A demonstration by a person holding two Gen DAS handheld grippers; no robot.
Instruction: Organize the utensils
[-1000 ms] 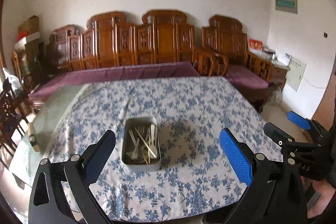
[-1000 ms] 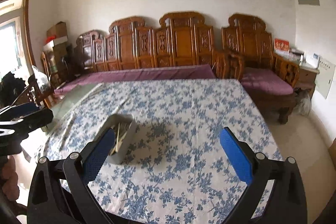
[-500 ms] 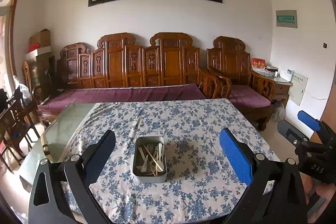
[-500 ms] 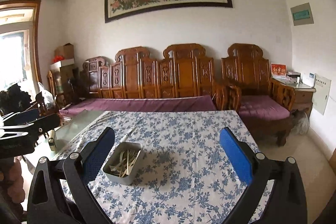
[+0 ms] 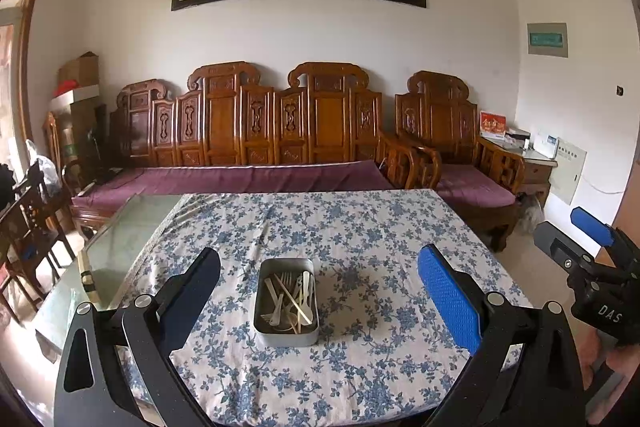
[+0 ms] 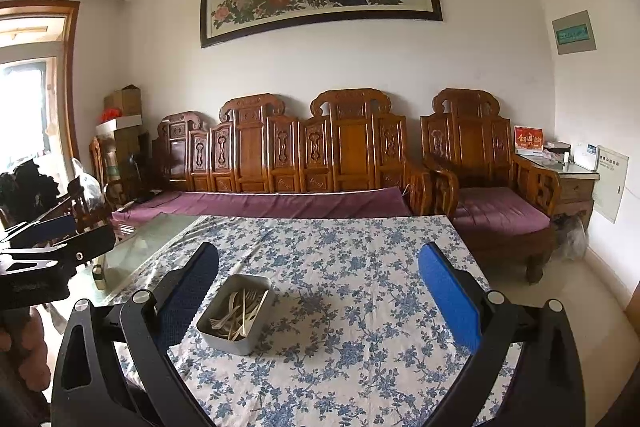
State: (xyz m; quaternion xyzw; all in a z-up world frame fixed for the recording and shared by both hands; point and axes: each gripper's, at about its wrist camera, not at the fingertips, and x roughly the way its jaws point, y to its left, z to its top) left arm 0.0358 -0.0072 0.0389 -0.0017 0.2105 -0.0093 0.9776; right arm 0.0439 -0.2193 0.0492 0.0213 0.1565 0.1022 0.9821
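Observation:
A grey metal tin (image 5: 287, 303) (image 6: 236, 313) rests on the floral tablecloth near the table's front, holding several pale plastic forks, spoons and sticks (image 5: 290, 297) in a loose pile. My left gripper (image 5: 318, 301) is held back from the table's near edge, wide open and empty, with the tin in line between its fingers. My right gripper (image 6: 318, 301) is also open and empty, off to the right of the tin, which lies beyond its left finger. The right gripper (image 5: 592, 259) shows at the right edge of the left wrist view, held in a hand.
The table (image 5: 360, 227) carries a blue floral cloth; bare glass (image 5: 120, 247) shows at its left with a small stick (image 5: 86, 277) on it. A carved wooden sofa (image 5: 280, 131) with purple cushions stands behind. Dark chairs (image 5: 28, 219) crowd the left.
Both grippers have pulled back and tilted up from the table, so the tin looks smaller and farther and the wall painting has come into view. Both stay open.

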